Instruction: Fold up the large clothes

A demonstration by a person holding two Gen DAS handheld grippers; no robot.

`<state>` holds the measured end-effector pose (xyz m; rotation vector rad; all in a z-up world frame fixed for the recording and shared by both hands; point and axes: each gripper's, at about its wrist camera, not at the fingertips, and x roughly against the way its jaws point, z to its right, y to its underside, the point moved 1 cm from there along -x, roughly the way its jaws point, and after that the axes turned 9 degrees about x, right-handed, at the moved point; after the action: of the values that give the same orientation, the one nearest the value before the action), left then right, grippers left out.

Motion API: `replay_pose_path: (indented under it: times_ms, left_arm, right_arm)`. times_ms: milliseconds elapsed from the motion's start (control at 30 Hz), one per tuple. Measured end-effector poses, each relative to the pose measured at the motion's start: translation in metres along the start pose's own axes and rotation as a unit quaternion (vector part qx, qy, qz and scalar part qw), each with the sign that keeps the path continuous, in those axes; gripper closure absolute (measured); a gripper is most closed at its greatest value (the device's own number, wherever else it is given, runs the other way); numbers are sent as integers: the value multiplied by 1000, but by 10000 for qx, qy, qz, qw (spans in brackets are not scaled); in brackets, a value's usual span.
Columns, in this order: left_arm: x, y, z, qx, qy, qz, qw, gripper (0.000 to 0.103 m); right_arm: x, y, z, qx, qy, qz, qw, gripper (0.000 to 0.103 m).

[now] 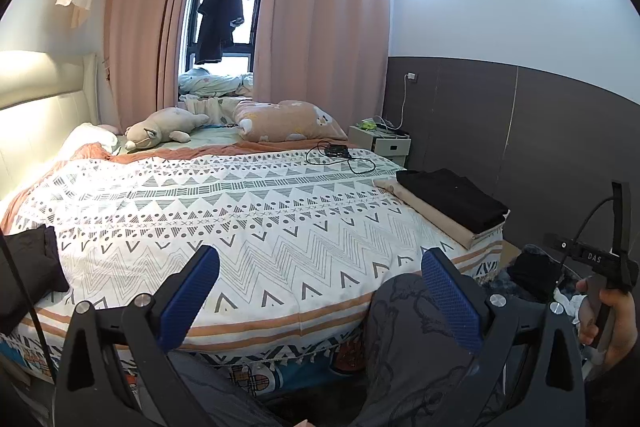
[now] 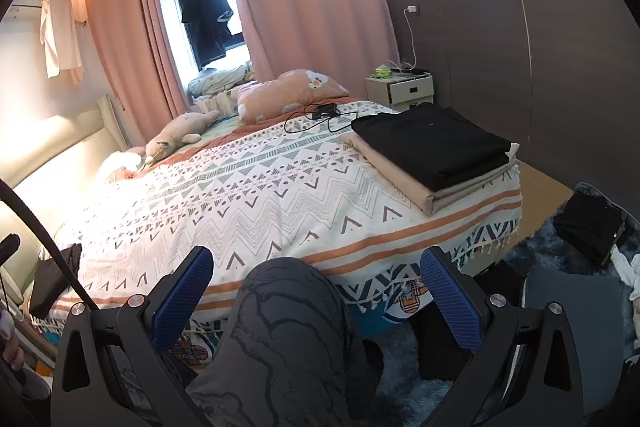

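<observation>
Folded black garment tops a beige stack on the bed; both hand-held grippers gape, empty.

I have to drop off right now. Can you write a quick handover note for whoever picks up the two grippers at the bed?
Left gripper: open, empty, held above the near edge of the bed.
Right gripper: open, empty, also at the near edge, over the person's knee.
Done, judging by how things lie: a folded stack sits at the bed's right corner, black garment on top of beige.
Left: a dark garment lies at the bed's left edge; more dark clothes are on the floor rug to the right. Whether those need folding is unclear.
Middle of the bed is free for spreading.
</observation>
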<state>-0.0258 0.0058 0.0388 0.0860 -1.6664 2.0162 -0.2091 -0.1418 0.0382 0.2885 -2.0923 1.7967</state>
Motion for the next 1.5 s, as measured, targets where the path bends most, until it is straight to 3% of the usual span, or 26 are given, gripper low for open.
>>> replay_pose_path:
  times_ms: [1100, 1500]
  left_arm:
    - [-4, 4, 0, -28, -51, -162, 9999, 0]
    - [-5, 5, 5, 38, -119, -181, 9998, 0]
  right_arm:
    - [3, 1, -16, -168, 26, -19, 9999, 0]
    - [7, 3, 2, -338, 68, 3, 9994, 0]
